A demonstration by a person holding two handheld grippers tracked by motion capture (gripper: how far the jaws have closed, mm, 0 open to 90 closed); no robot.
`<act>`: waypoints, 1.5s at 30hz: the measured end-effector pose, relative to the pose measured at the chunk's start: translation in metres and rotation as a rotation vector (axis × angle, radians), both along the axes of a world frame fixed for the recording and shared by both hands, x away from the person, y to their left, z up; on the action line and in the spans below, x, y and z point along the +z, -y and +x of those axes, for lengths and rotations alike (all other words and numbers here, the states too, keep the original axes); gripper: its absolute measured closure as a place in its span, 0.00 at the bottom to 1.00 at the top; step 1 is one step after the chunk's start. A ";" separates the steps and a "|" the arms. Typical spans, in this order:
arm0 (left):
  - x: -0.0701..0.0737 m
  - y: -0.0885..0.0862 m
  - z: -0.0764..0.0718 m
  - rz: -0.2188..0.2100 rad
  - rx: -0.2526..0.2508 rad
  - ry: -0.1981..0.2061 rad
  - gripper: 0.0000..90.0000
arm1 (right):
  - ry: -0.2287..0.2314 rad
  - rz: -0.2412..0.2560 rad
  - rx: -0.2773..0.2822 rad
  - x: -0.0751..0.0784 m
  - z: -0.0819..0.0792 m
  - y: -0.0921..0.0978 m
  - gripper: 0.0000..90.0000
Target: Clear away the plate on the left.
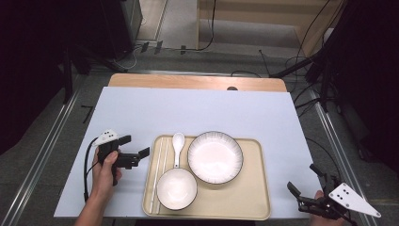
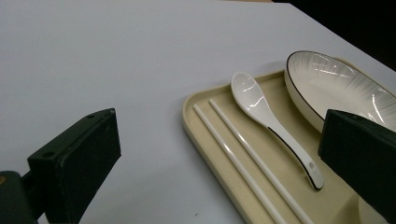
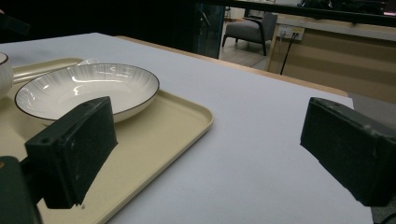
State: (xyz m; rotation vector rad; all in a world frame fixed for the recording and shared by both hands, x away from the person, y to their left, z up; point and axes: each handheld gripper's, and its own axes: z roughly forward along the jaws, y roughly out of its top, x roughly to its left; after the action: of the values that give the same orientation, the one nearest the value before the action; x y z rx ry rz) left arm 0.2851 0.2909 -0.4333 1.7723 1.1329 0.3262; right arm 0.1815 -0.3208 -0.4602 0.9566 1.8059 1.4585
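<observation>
Left gripper (image 1: pixel 134 147) hovers beside the tray (image 1: pixel 256 207), jaws wide and empty, seemingly lining up on the chopsticks (image 2: pixel 243 161) along its left edge. Best approach low, straddling both. Right gripper (image 1: pixel 303 181) waits, jaws apart.

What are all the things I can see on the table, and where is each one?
tray: one, beige, on the near middle of the table
plate: one, white with a dark rim, at the tray's far right
bowl: one, white, at the tray's near left, in front of the spoon
spoon: one, white, on the tray between the chopsticks and the plate
chopsticks: two, white, side by side along the tray's left edge
table cover: one, pale bluish white, over a wooden table
left gripper: one, black, open, held just left of the tray
right gripper: one, black, open, at the table's near right corner
</observation>
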 end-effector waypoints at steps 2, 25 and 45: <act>0.000 -0.004 -0.003 -0.002 0.007 0.002 0.00 | 0.000 0.002 -0.002 0.000 0.000 0.000 0.04; -0.003 -0.046 -0.040 -0.002 0.082 0.027 0.00 | 0.000 0.007 -0.004 0.000 0.000 0.000 0.04; -0.003 -0.068 -0.071 0.021 0.134 0.044 0.00 | -0.002 0.009 -0.006 0.000 0.000 -0.001 0.04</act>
State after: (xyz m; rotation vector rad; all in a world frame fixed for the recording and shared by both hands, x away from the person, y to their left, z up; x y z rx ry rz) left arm 0.2142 0.3585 -0.4364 1.7025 1.2228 0.4567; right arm 0.1818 -0.3202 -0.4604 0.9679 1.7976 1.4635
